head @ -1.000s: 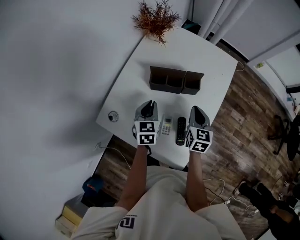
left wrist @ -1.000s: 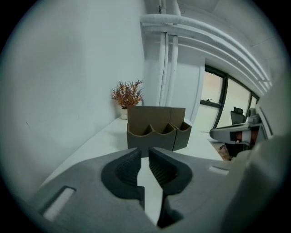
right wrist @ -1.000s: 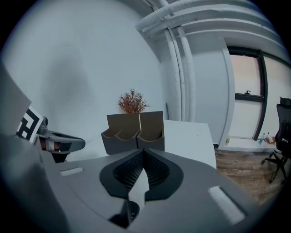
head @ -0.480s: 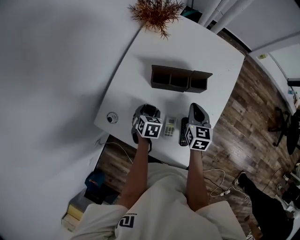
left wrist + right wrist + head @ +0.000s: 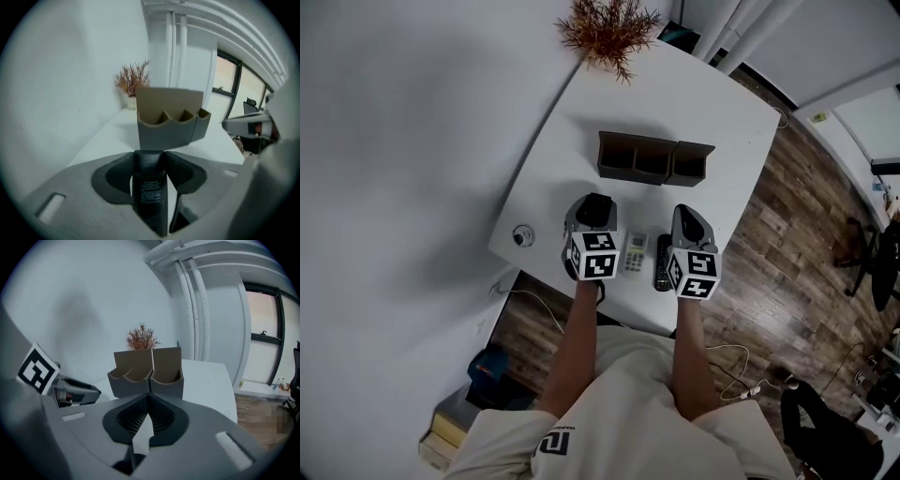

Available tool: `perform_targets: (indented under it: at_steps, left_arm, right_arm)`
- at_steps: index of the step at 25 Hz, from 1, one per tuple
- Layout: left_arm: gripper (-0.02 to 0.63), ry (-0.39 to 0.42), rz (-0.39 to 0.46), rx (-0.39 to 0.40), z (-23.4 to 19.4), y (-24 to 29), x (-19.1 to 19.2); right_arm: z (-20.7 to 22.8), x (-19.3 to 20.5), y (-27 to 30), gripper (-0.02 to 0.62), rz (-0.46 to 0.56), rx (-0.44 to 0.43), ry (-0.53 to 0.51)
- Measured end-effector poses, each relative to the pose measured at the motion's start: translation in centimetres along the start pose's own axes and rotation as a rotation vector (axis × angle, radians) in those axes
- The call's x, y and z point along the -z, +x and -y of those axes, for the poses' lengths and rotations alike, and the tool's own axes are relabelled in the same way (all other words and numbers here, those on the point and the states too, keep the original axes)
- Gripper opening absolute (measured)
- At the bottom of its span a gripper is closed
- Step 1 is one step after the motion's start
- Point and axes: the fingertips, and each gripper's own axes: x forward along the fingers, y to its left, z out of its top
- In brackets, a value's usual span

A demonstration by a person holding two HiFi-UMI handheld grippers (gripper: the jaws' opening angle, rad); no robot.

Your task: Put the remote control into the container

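A black remote control (image 5: 150, 192) stands lengthwise between the pads of my left gripper (image 5: 150, 161), label side toward the camera. The jaws have just been closing and both pads now touch it. In the head view this gripper (image 5: 596, 208) is near the table's front left. A white remote (image 5: 634, 253) and a second black remote (image 5: 662, 261) lie between the two grippers. My right gripper (image 5: 687, 220) is shut on nothing, just right of them. The dark three-compartment container (image 5: 654, 159) stands further back, open side up, also straight ahead of the left gripper (image 5: 171, 124) and the right gripper (image 5: 147, 376).
A dried reddish plant (image 5: 609, 28) stands at the white table's (image 5: 712, 103) far corner. A small round object (image 5: 523, 234) lies near the table's left edge. The wall runs along the left, and wood floor (image 5: 787, 216) with cables lies to the right and front.
The left gripper's jaws spread wide, came down, and now sit against a black remote. Its marker cube has turned back to face the camera. The right gripper has barely shifted.
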Motion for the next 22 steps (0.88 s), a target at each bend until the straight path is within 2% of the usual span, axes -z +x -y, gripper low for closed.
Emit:
perform_targets:
  at_steps: [5, 13, 18, 22]
  left_arm:
    - [0.219, -0.041, 0.259, -0.062, -0.1, -3.1, -6.1]
    - [0.218, -0.098, 0.464, -0.069, 0.6, -5.6, -11.2]
    - [0.218, -0.045, 0.690, -0.028, 1.1, -8.1, -18.8]
    - [0.218, -0.020, 0.783, 0.002, 1.2, -7.5, -22.0]
  right_arm:
    - [0.4, -1.2, -1.5, 0.002, 0.033, -0.005, -0.022]
    - [1.5, -1.5, -2.8, 0.002, 0.046, 0.001, -0.035]
    - [2.1, -2.4, -3.8, 0.002, 0.084, 0.022, -0.041]
    - [2.2, -3.0, -4.0, 0.002, 0.085, 0.022, -0.065]
